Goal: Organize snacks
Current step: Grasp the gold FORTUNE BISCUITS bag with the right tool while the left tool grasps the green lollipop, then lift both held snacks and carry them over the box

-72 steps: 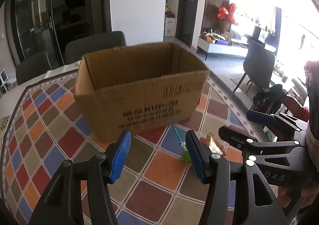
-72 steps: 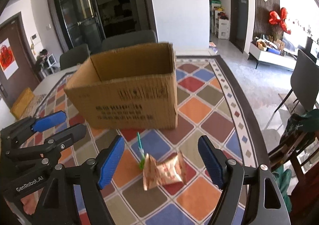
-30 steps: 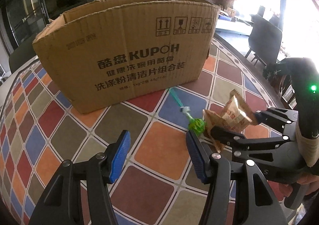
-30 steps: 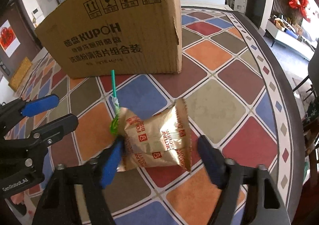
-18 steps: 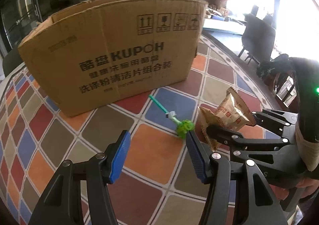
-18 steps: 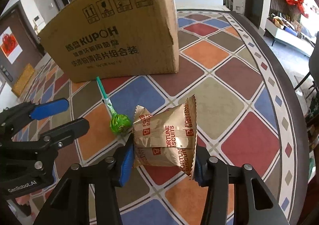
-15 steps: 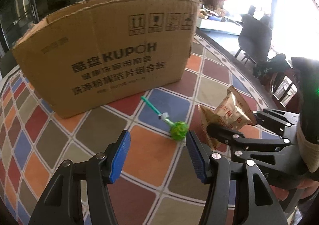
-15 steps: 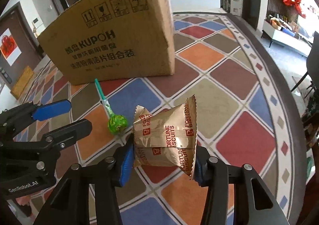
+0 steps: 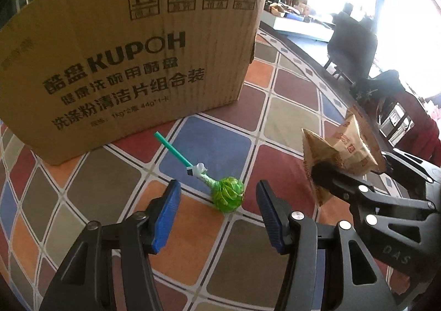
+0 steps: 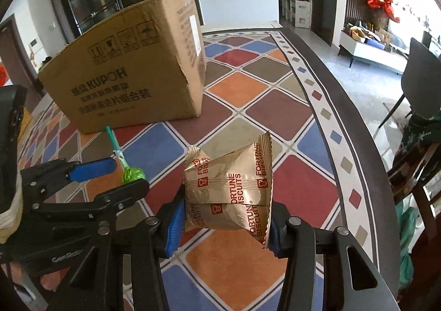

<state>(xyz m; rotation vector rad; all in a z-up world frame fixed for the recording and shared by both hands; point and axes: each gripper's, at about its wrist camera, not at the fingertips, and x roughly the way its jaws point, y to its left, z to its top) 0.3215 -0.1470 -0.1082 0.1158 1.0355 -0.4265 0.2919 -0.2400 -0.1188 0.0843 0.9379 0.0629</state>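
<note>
My right gripper point(image 10: 224, 224) is shut on a gold packet of fortune biscuits point(image 10: 231, 187) and holds it above the table; the packet also shows in the left wrist view point(image 9: 341, 156). My left gripper point(image 9: 217, 214) is open, its blue pads either side of a green lollipop point(image 9: 227, 193) with a teal stick that lies on the table. The lollipop also shows in the right wrist view point(image 10: 133, 174). A brown cardboard box point(image 9: 132, 49) marked KUPOH stands just behind it, also seen in the right wrist view point(image 10: 137, 76).
The table point(image 10: 248, 96) has a cloth of coloured diamond tiles and a curved dark edge on the right. Dark chairs point(image 10: 421, 68) stand beyond that edge. The right gripper's body point(image 9: 386, 200) is close on the left gripper's right.
My right gripper has closed on the biscuit packet and lifted it off the table. My left gripper has moved down and in, so the lollipop head now lies between its open pads.
</note>
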